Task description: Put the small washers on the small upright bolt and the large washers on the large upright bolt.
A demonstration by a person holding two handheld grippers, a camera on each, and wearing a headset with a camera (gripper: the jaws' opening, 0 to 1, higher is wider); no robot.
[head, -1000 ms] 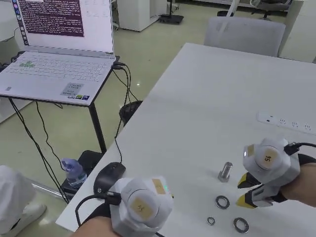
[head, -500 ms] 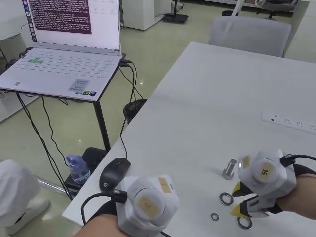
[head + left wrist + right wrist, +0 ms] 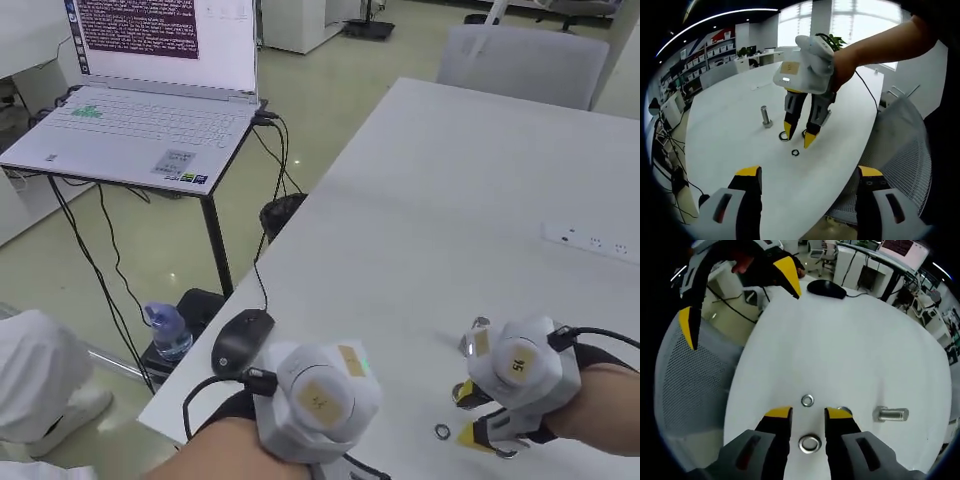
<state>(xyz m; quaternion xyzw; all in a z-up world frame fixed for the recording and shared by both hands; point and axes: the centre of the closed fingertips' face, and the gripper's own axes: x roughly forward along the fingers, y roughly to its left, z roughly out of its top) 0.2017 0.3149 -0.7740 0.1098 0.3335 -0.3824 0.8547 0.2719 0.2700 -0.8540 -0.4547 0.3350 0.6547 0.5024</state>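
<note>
Stock on and around the white table (image 3: 450, 180), as we read it from left to right in the head view.

Laptop (image 3: 150, 110): open and lit, on a black stand off the table's left edge, with cables hanging below it.

Water bottle (image 3: 170, 330): on the floor beside the stand's foot.

Mouse (image 3: 243, 340): black, on the table's near left corner.

Left gripper (image 3: 809, 172): jaws wide apart and holding nothing. It is held over the near edge and, in its own view, looks across at the right gripper and the washers.

Small washer (image 3: 442, 432): flat on the table, just left of the right gripper's yellow tips. In the right gripper view it lies just ahead of them.

Right gripper (image 3: 467, 414): jaws parted a little, tips down near the table, clamped on nothing.

Large washer (image 3: 810, 443): flat on the table between the right gripper's two jaws. We cannot tell whether either jaw touches it.

Second large washer (image 3: 842, 410): just beside one tip of the right gripper and partly hidden by it.

Bolt (image 3: 766, 116): upright on its head, its shank bare, a little beyond the washers and apart from them. We cannot tell whether it is the small or the large one.

Power strip (image 3: 595, 243): white, on the table toward the far right.

Chair (image 3: 510, 65): grey, at the table's far end.
</note>
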